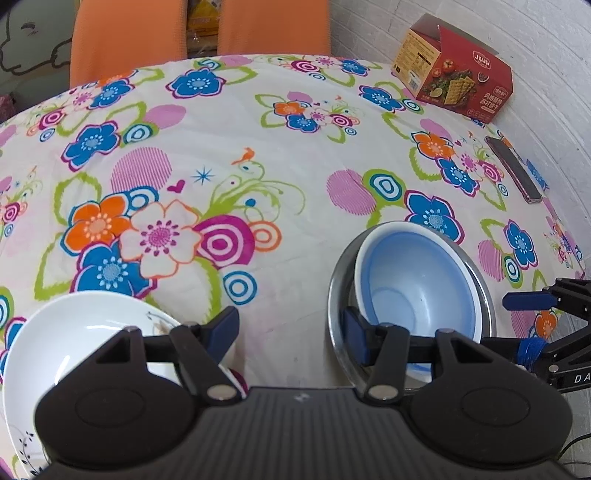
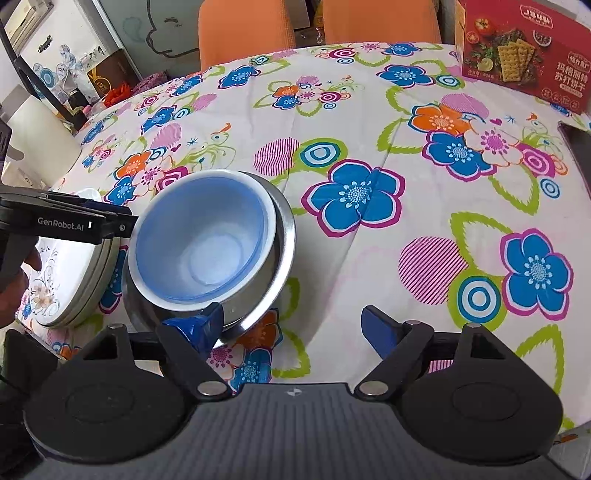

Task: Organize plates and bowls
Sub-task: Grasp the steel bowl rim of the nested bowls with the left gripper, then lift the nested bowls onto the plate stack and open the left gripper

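Left gripper gaping, hiding plate, bowl rims

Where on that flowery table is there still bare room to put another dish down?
The widest free patch is the middle of the tablecloth, between the white plates, the orange chairs and the cracker box. Cloth right of the steel bowl is bare too. The near left edge is crowded: plates, nested blue bowl, both grippers.
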Demonstrator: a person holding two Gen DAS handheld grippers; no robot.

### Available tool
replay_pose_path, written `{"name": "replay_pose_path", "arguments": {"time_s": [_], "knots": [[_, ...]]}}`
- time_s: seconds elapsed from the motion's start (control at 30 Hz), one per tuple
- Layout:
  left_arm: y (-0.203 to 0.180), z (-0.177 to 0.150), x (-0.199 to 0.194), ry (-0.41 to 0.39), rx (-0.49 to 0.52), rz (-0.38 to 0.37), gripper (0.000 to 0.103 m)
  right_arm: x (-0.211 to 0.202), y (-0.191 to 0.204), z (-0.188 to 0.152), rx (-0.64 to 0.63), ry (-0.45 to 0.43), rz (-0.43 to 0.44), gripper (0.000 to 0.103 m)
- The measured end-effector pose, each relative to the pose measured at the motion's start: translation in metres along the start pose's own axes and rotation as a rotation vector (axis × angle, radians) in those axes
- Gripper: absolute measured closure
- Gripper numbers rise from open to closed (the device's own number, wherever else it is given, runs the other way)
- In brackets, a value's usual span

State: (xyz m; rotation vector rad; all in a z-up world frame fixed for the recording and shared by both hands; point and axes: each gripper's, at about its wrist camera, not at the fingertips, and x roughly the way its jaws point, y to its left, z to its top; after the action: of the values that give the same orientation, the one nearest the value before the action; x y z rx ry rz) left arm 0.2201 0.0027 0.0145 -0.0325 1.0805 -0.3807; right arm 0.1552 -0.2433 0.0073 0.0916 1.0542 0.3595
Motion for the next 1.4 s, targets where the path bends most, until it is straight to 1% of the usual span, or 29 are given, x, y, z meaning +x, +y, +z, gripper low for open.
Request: {"name": "replay_pose_path", "arguments": {"time_s": [0.1,0.17,0.33,0.5,0.63,0.77,0.87,0.93,0.97,1.07,1.1,1.17,1.2,1.27,1.3,1.4], "knots": [[0.001,0.0,0.001,0.0,-0.004,-0.005,0.05,0.004,-0.011,-0.004,0.074,0.016,0.052,0.032],[0.001,-0.001,0.0,0.001,-0.006,-0.009,0.05,0.006,-0.014,-0.004,0.093,0.029,0.075,0.032],[0.002,-0.001,0.001,0.006,-0.023,-0.003,0.05,0.004,-0.006,-0.001,0.052,0.023,0.04,0.029],[0.002,-0.003,0.0,-0.006,-0.026,-0.005,0.05,0.001,0.0,-0.004,0.0,-0.009,-0.001,0.03],[0.001,-0.005,-0.001,-0.018,-0.031,0.002,0.05,0.0,0.001,-0.004,-0.021,-0.022,-0.009,0.029],[0.0,-0.006,-0.001,-0.019,-0.035,0.002,0.05,-0.001,0.008,-0.007,-0.102,-0.057,-0.016,0.03],[-0.002,-0.008,0.003,0.002,-0.029,-0.024,0.05,0.0,0.012,-0.009,-0.151,-0.072,0.026,0.034],[-0.004,-0.011,0.007,0.014,-0.033,-0.04,0.05,0.001,0.017,-0.011,-0.207,-0.085,0.06,0.04],[-0.005,-0.012,0.008,0.006,-0.04,-0.038,0.05,0.001,0.018,-0.011,-0.207,-0.087,0.078,0.041],[-0.004,-0.012,0.008,0.005,-0.057,-0.041,0.05,0.002,0.018,-0.011,-0.212,-0.091,0.13,0.05],[-0.004,-0.012,0.008,0.004,-0.06,-0.042,0.05,0.002,0.017,-0.011,-0.209,-0.092,0.14,0.052],[-0.004,-0.011,0.008,0.001,-0.06,-0.038,0.05,0.003,0.018,-0.011,-0.217,-0.104,0.143,0.052],[-0.004,-0.011,0.008,-0.005,-0.057,-0.036,0.052,0.003,0.017,-0.011,-0.219,-0.111,0.147,0.052],[-0.004,-0.01,0.008,-0.004,-0.06,-0.08,0.071,0.004,0.018,-0.011,-0.231,-0.126,0.148,0.052],[-0.004,-0.01,0.009,0.0,-0.064,-0.089,0.073,0.005,0.019,-0.011,-0.24,-0.131,0.148,0.051],[-0.006,-0.009,0.012,-0.007,-0.051,-0.082,0.074,0.006,0.017,-0.009,-0.234,-0.136,0.156,0.051]]}}
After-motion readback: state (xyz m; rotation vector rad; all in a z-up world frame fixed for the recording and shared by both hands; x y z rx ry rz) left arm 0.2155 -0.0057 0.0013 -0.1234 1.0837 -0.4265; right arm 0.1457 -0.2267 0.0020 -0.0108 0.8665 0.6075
